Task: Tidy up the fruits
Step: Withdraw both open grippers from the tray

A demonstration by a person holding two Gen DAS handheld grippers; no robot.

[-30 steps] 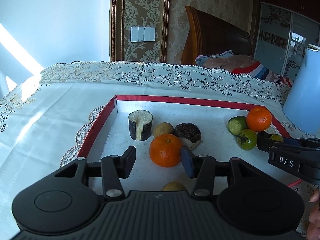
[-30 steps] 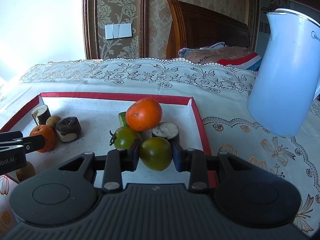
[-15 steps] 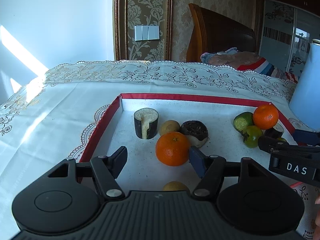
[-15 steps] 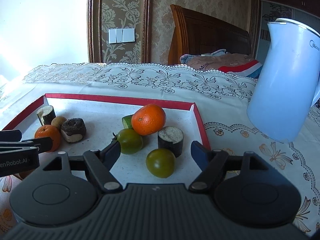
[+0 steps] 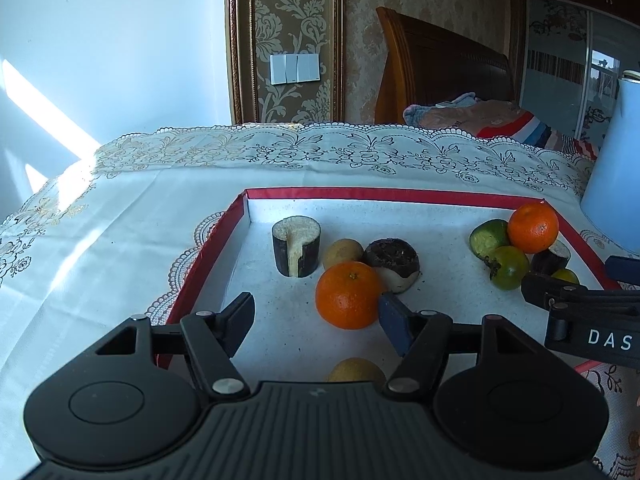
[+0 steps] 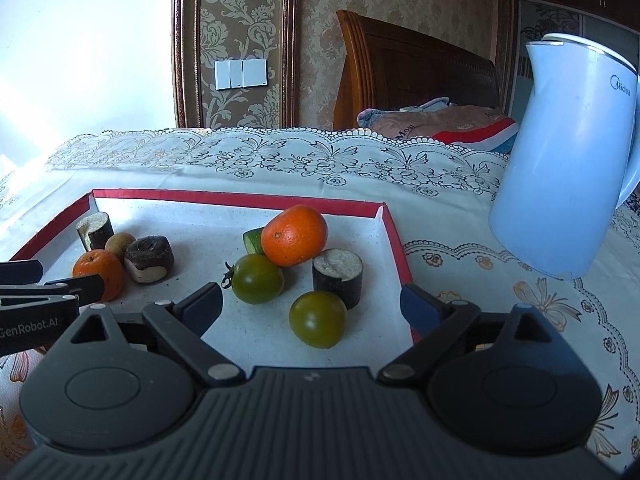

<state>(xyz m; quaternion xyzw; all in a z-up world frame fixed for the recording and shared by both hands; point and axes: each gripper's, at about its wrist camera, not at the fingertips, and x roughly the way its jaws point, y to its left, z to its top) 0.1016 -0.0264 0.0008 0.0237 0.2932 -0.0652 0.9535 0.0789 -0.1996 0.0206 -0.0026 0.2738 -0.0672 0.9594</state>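
A red-rimmed white tray (image 5: pixel 392 195) (image 6: pixel 240 199) holds the fruits. My left gripper (image 5: pixel 316 320) is open; an orange (image 5: pixel 347 294) lies just ahead between its fingers, close to the right finger. Behind it stand a dark cut cylinder (image 5: pixel 296 246), a small brown fruit (image 5: pixel 342 253) and a dark round piece (image 5: pixel 394 258). My right gripper (image 6: pixel 312 304) is open and empty; a green tomato (image 6: pixel 318 319) lies on the tray between its fingers. Beyond it are a second green tomato (image 6: pixel 258 279), an orange (image 6: pixel 295 235) and a dark cut cylinder (image 6: pixel 338 274).
A pale blue kettle (image 6: pixel 568 160) stands on the lace tablecloth right of the tray. A small yellow-brown fruit (image 5: pixel 356 370) lies near the tray's front edge under my left gripper. The right gripper shows at the right of the left wrist view (image 5: pixel 580 304). A bed headboard is behind the table.
My right gripper opened and let go of the green tomato, which now lies on the tray. My left gripper also opened wider around the orange and drew back slightly.
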